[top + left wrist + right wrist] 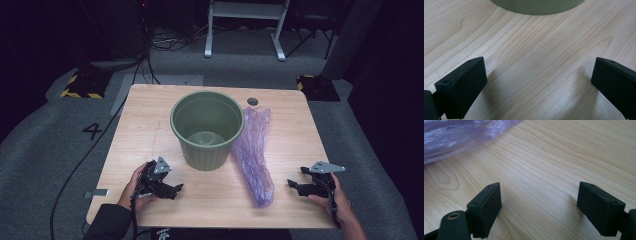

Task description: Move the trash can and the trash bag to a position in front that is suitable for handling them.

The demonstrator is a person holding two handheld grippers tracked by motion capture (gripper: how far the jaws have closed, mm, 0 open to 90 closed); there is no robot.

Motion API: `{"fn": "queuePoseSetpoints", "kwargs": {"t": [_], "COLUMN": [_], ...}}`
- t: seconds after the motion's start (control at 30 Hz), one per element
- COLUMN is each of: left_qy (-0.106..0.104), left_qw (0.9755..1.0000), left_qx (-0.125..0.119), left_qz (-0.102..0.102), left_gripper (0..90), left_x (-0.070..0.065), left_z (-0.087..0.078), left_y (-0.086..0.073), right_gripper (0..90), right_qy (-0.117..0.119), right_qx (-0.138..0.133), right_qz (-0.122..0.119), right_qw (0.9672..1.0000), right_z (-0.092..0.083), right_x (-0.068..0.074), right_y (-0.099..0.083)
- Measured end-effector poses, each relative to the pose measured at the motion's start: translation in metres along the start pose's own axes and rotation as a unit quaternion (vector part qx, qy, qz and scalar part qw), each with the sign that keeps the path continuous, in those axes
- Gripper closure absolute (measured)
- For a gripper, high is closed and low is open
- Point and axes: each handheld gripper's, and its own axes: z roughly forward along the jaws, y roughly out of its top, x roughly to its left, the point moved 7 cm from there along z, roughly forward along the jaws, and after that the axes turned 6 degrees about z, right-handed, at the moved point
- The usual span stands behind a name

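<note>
Both of my grippers rest low on the desk with jaws spread and nothing between them: my left gripper sits just before the green plastic bucket, my right gripper near the crumpled purple plastic bag lying beside that bucket.

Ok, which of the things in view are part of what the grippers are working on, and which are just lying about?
In the job:
green bin, upright on the table
purple plastic bag, lying flat beside the bin
left gripper and right gripper, both open, holding nothing

Lying about:
white frame on the floor behind
black cables on the carpet
</note>
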Motion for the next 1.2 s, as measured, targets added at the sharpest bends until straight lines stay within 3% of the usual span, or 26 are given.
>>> {"fn": "queuePoseSetpoints", "kwargs": {"t": [0.23,0.37,0.43,0.57,0.73,0.8,0.83,0.9,0.97,1.1,1.2], "left_qy": [-0.002,-0.023,-0.032,-0.035,-0.038,-0.038,-0.037,-0.036,-0.036,-0.035,-0.035], "left_qw": [1.0000,0.9993,0.9988,0.9986,0.9985,0.9985,0.9985,0.9986,0.9986,0.9986,0.9986], "left_qx": [-0.001,-0.004,-0.004,-0.004,-0.006,-0.006,-0.005,-0.005,-0.005,-0.005,-0.005], "left_qz": [0.002,0.029,0.038,0.040,0.040,0.039,0.040,0.040,0.039,0.039,0.039], "left_gripper": [0.2,0.2,0.2,0.2,0.1,0.1,0.1,0.2,0.2,0.2,0.2], "left_x": [-0.003,-0.012,-0.016,-0.016,-0.016,-0.016,-0.016,-0.016,-0.015,-0.015,-0.015], "left_z": [-0.003,-0.007,-0.009,-0.010,-0.009,-0.009,-0.009,-0.010,-0.010,-0.010,-0.009], "left_y": [-0.003,-0.006,-0.008,-0.009,-0.009,-0.009,-0.009,-0.009,-0.009,-0.009,-0.009], "right_gripper": [19.6,20.8,21.6,23.7,39.8,45.0,50.1,51.5,55.8,64.0,64.9], "right_qy": [0.003,0.005,0.008,0.036,0.066,0.079,0.091,0.095,0.115,0.131,0.139], "right_qx": [0.000,0.000,-0.011,-0.053,-0.094,-0.095,-0.095,-0.094,-0.090,-0.076,-0.066], "right_qz": [0.000,-0.003,-0.020,-0.024,-0.051,-0.057,-0.076,-0.081,-0.097,-0.109,-0.114], "right_qw": [1.0000,1.0000,0.9997,0.9976,0.9921,0.9907,0.9884,0.9877,0.9845,0.9824,0.9815], "right_z": [0.000,0.000,0.000,-0.007,-0.015,-0.015,-0.013,-0.012,-0.006,0.003,0.009], "right_x": [0.000,0.001,0.005,0.019,0.042,0.049,0.063,0.067,0.081,0.090,0.095], "right_y": [0.000,0.000,0.002,0.016,0.035,0.037,0.042,0.044,0.047,0.046,0.044]}}
